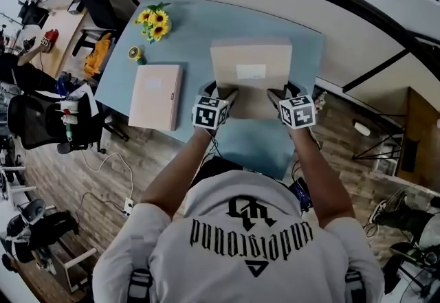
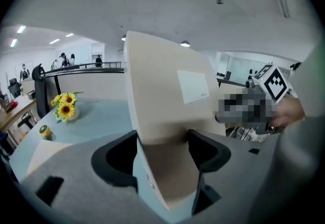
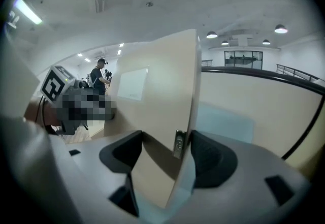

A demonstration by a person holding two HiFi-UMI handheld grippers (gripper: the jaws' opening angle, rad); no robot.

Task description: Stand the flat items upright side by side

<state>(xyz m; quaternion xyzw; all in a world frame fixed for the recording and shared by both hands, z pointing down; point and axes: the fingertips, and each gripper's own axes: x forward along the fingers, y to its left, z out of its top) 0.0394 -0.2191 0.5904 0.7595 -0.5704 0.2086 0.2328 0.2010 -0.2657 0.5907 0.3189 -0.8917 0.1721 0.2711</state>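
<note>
- While gripping 1 flat box [image 1: 251, 68] at both near corners with left gripper [image 1: 227, 97] and right gripper [image 1: 276, 97] jaws, holding it tilted above bench [image 1: 199, 34].
- Leaves 0 of 2 upright; other flat box [image 1: 156, 97] lying flat on the bench at left.

Labelled box [image 1: 251, 54]: beige, white label [image 1: 251, 71]. Second box [image 1: 156, 96]: matching beige. Desk [image 1: 199, 27]: pale blue. Flowers [image 1: 154, 22]: yellow, green leaves. Marker cubes [image 1: 210, 113]: black-and-white square pattern. Floor [image 1: 158, 157]: brown wood grain.

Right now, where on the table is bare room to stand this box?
Bare table between the lying box and the held box, and along the near edge below the held one. Crowded only at the far-left corner: sunflowers, small roll.
</note>
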